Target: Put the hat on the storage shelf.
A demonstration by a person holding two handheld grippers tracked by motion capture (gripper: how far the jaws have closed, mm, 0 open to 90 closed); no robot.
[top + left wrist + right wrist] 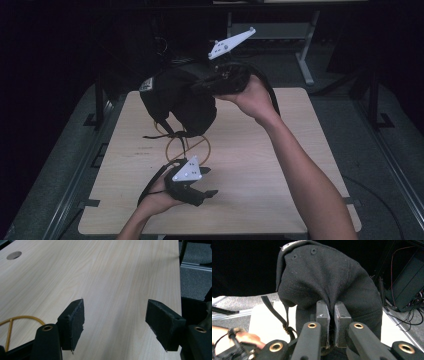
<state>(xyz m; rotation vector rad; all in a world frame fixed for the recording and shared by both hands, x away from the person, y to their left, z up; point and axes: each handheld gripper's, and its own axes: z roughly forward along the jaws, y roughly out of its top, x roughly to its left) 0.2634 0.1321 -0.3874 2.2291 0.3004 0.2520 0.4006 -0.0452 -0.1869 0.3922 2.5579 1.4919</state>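
Lifting is the step in hand: right gripper (212, 80), at 12 o'clock over the pale wooden table (280, 165), pinches the fabric of a black cloth cap (177, 100), hanging clear of the tabletop. Left gripper (207, 192), at 6 o'clock, rests spread and empty. Next move probably needs somewhere to place it; the gold wire stand (187, 147) sits directly beneath.

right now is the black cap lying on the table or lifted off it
Lifted: the right gripper is shut on the black cap, which hangs above the table.
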